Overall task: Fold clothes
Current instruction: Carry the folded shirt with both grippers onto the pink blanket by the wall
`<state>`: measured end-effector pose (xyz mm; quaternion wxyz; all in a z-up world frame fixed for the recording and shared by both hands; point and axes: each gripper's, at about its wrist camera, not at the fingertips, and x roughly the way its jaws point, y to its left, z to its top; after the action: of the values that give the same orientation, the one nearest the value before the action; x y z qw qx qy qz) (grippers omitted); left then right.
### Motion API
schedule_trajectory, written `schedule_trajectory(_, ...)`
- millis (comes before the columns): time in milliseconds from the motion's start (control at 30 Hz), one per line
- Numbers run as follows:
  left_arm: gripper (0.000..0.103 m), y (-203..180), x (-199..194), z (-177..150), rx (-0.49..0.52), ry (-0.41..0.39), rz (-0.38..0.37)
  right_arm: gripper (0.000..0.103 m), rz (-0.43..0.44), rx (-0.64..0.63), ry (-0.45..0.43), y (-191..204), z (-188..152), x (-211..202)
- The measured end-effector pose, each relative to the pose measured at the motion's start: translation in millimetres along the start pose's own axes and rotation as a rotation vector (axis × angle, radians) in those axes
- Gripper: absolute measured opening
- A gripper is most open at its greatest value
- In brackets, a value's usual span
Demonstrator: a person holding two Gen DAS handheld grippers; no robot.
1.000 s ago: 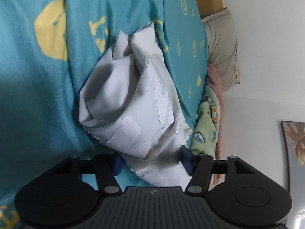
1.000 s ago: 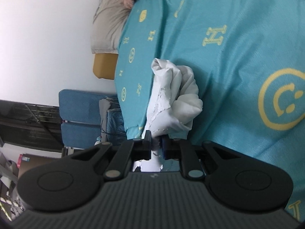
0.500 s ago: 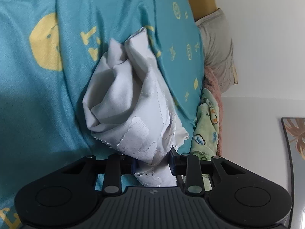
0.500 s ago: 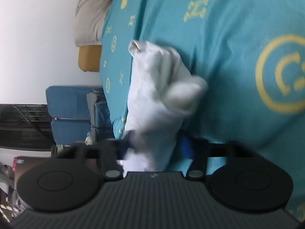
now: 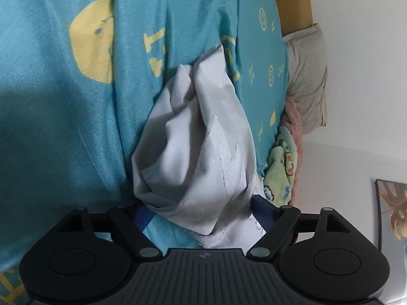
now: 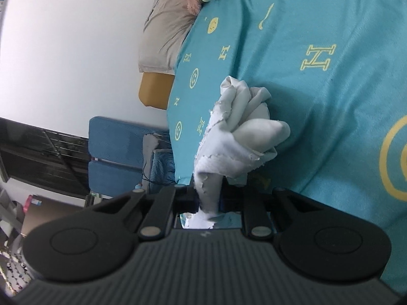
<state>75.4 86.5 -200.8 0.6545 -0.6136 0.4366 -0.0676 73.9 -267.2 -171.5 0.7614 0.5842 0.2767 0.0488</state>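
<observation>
- Teal bedsheet (image 5: 63,132) with yellow smiley faces and letter prints fills most of both views; a white wall stands behind it.
- Between the fingers of the left gripper (image 5: 201,212) lies the white garment (image 5: 198,147), bunched and crumpled on the sheet. The jaws stand wide apart, one blue pad on each side of the cloth, and they do not pinch it.
- Ahead of this gripper and to its right are a grey pillow (image 5: 307,76) and a green patterned blanket (image 5: 282,167) at the edge of the bed.
- The right gripper (image 6: 209,199) has its jaws narrow, closed on a frayed end of the same garment (image 6: 241,137), and the rest of the bundle rests on the sheet just ahead of the fingers.
- To the left of the right gripper, beyond the bed edge, stands a blue chair (image 6: 114,152).
</observation>
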Motion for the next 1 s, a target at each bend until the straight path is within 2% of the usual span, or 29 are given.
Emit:
schedule_trajectory(67, 0.066, 1, -2, 0, -0.004, -0.016, -0.012, 0.017, -0.005, -0.004, -0.005, 0, 0, 0)
schedule_trajectory(200, 0.038, -10, -3, -1, 0.039, -0.032, -0.03, 0.017, -0.013, -0.037, -0.022, 9, -1, -3)
schedule_trajectory(300, 0.031, -24, -14, -6, 0.068, -0.036, -0.063, 0.017, -0.004, -0.078, -0.045, 22, -4, -16)
schedule_trajectory(467, 0.027, -69, -38, -28, 0.163, 0.006, -0.079, 0.017, -0.009, -0.11, -0.095, 54, -8, -66)
schedule_trajectory(533, 0.027, -91, -48, -44, 0.199, 0.032, -0.059, 0.017, -0.014, -0.109, -0.1, 65, -8, -91)
schedule_trajectory(767, 0.027, -160, -60, -121, 0.342, 0.126, -0.006, 0.017, -0.01, -0.071, -0.124, 74, 11, -186)
schedule_trajectory(833, 0.026, -179, -64, -144, 0.383, 0.153, 0.009, 0.017, -0.009, -0.061, -0.142, 70, 23, -210)
schedule_trajectory(1000, 0.024, -227, -17, -205, 0.51, 0.218, 0.027, 0.017, -0.034, -0.077, -0.223, 63, 80, -256)
